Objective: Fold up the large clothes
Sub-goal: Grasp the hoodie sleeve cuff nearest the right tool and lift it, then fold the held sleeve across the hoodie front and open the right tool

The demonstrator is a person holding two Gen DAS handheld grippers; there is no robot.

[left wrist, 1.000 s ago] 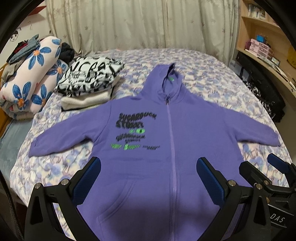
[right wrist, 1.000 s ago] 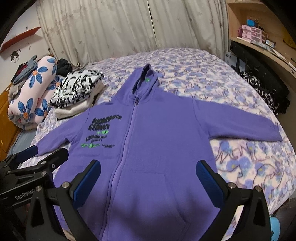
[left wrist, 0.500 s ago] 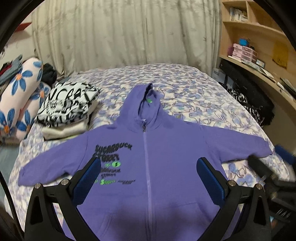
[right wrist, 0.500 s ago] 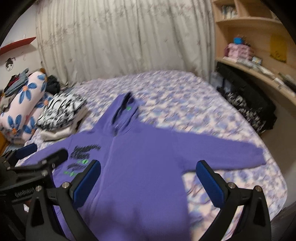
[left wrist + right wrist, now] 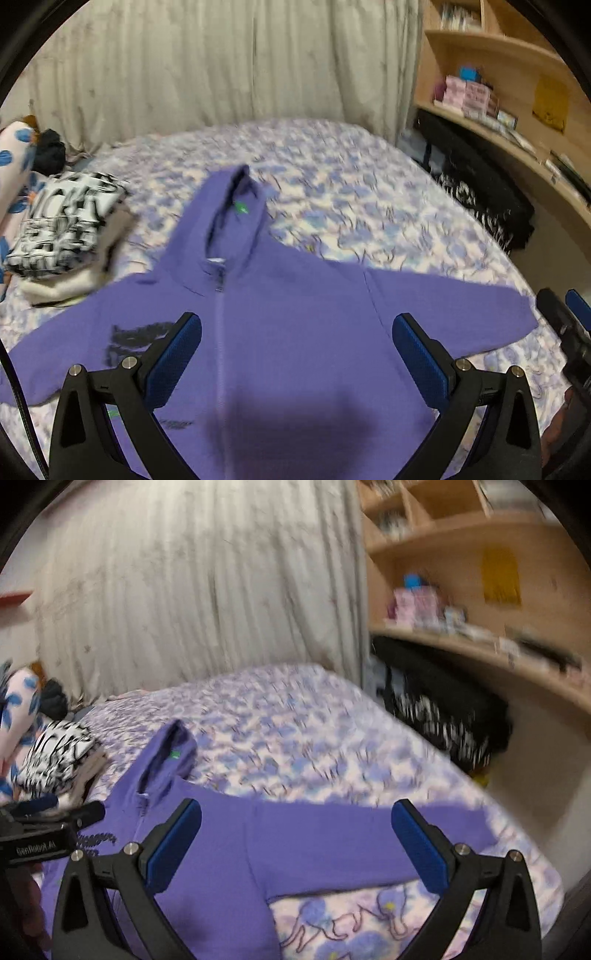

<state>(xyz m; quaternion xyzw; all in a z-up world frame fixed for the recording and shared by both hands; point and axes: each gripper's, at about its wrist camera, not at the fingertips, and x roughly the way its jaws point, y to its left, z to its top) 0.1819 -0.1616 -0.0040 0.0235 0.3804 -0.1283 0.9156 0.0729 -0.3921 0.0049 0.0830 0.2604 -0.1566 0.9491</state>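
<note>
Left gripper (image 5: 297, 354): fingers spread wide, holding nothing, now swung right over the hoodie's chest instead of its hem.
Right gripper (image 5: 295, 838): fingers equally splayed and empty, turned toward the right sleeve (image 5: 369, 834).
Hoodie (image 5: 295, 325): purple, zipped, flat and face-up on the bed (image 5: 369, 192), sleeves out, not shifted.
Meaning: no fold begun; looks like lining up for that sleeve.
Folded stack (image 5: 62, 225): left of the hood, apart from it.
Far: curtain (image 5: 221, 62), shelves (image 5: 498, 74), both blurred.

Floral bed (image 5: 369, 192), purple hoodie (image 5: 295, 332), seemingly folded clothes (image 5: 62, 229)
</note>
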